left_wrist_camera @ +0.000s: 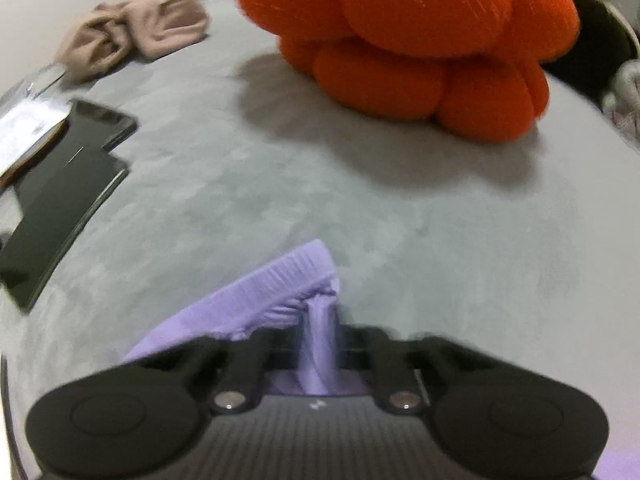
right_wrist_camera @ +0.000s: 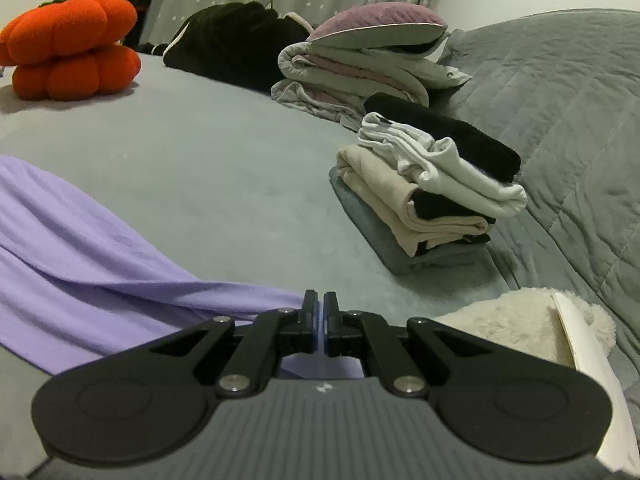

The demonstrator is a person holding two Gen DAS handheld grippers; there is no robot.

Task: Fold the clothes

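Two grippers work on a grey bed (right_wrist_camera: 208,152). The left gripper (left_wrist_camera: 320,336) is closed tight on a bunched bit of the purple garment (left_wrist_camera: 280,280), near its ribbed edge. The right gripper (right_wrist_camera: 321,320) is closed too, its fingers pressed together at the edge of the same purple cloth, which spreads out flat to the left of it; I cannot tell if any cloth is caught between them.

Beyond the left gripper sits a big orange pumpkin pillow (left_wrist_camera: 416,48), well apart from the purple cloth. A small tan cloth (left_wrist_camera: 132,36) lies far off to the left, and some flat black things (left_wrist_camera: 60,200) lie at the left edge.

Near the right gripper, on its right, is a fluffy white slipper (right_wrist_camera: 516,324). Farther back stands a stack of folded clothes (right_wrist_camera: 428,192), then a pile of blankets (right_wrist_camera: 352,68) with a purple pillow (right_wrist_camera: 380,24) on top, and a dark heap (right_wrist_camera: 236,40) by the curtain.
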